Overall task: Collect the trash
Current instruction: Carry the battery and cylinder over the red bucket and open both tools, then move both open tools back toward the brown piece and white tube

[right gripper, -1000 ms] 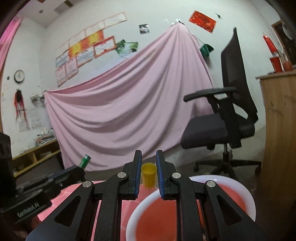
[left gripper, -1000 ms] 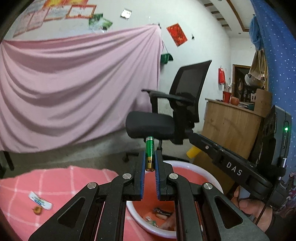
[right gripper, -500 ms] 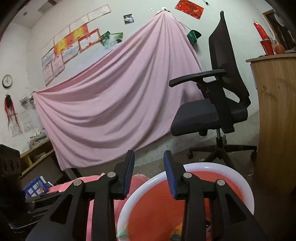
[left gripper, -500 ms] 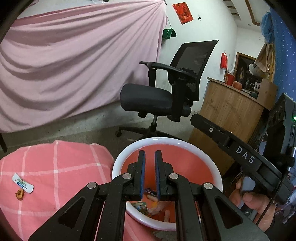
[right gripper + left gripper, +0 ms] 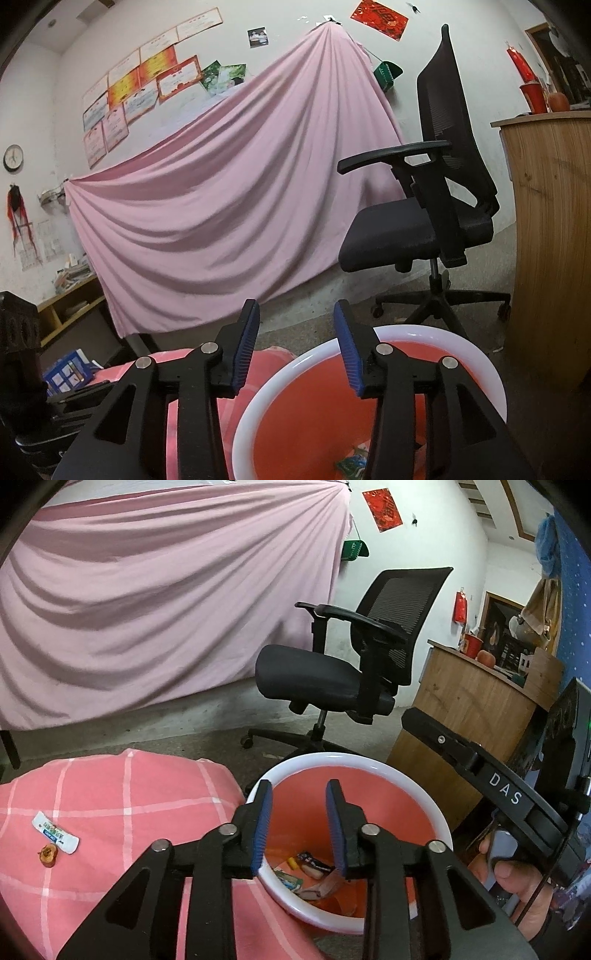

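Orange bin w/ white rim sits right under both grippers. Left gripper hangs over it, fingers spread, nothing btwn them; wrappers & scraps lie at bin bottom, just below the tips. Right gripper also spread wide & holding nothing, its right finger over the rim. Well left of the left fingers, on the pink checked cloth, a white wrapper lies beside a small brown scrap, not in the bin.
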A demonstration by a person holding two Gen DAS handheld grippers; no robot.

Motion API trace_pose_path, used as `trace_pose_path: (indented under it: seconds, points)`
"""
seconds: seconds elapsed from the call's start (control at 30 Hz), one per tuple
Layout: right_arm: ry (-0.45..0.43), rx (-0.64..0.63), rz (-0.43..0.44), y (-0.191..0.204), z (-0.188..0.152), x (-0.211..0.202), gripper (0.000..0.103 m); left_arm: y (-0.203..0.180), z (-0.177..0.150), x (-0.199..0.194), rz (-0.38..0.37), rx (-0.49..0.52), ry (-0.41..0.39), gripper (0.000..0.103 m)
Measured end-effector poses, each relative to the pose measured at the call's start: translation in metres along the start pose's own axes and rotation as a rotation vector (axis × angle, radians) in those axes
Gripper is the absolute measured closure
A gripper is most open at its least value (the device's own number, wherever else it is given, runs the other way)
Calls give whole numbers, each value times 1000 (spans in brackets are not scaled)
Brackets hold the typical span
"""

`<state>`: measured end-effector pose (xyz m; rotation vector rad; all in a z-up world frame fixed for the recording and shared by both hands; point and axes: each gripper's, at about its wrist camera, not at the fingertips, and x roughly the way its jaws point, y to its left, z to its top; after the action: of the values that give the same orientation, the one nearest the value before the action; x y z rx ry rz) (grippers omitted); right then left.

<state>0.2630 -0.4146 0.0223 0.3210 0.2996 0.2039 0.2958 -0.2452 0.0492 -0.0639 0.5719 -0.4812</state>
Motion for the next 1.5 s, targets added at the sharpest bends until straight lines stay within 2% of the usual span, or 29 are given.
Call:
trace_pose_path:
  seconds: [0.13, 0.23, 0.27, 0.3, 0.33, 0.37, 0.43, 0.47, 0.5, 0.53, 0.57, 0.7, 0.97, 1.23, 1.5]
  points:
    - [5, -11, -3, 3, 0, 2, 58, 10, 1, -7, 16, -21, -20, 70]
    - [2, -13, -7, 6, 2, 2, 49, 20, 4, -14, 48, -39, -38, 68]
    - [-3, -14, -9, 8, 4, 1, 45, 25, 5, -18, 57, -48, -47, 63]
    - [-11, -15, -12, 11, 5, 1, 34, 28, 5, -22, 67, -56, -55, 57]
    - [-23, -15, -12, 14, 6, 0, 29, 34, 7, -28, 87, -72, -73, 54]
    - [-32, -16, -10, 17, 6, 0, 23, 40, 8, -34, 104, -84, -89, 46]
    - [-43, -25, -8, 23, 7, 0, 20, 50, 9, -45, 142, -103, -125, 31]
    - [-49, -33, -7, 28, 7, 1, 17, 54, 10, -50, 161, -110, -145, 17]
    - [-62, -38, -3, 32, 7, 0, 10, 60, 10, -59, 193, -118, -179, 8]
    - [-77, -40, 0, 35, 7, 0, 6, 65, 10, -68, 232, -125, -221, 6]
    - [-103, -42, -1, 41, 7, -2, 0, 69, 9, -74, 260, -127, -251, 6]
    - [-182, -58, 11, 61, 7, -8, 0, 87, 4, -96, 359, -114, -317, 3]
    - [-263, -140, 64, 110, 1, -4, 0, 129, -12, -134, 428, -131, -389, 3]
    - [-273, -235, 127, 154, -11, 10, 0, 158, -27, -165, 509, -117, -415, 3]
    - [-235, -326, 171, 187, -29, 26, 0, 184, -43, -173, 558, -117, -415, 3]
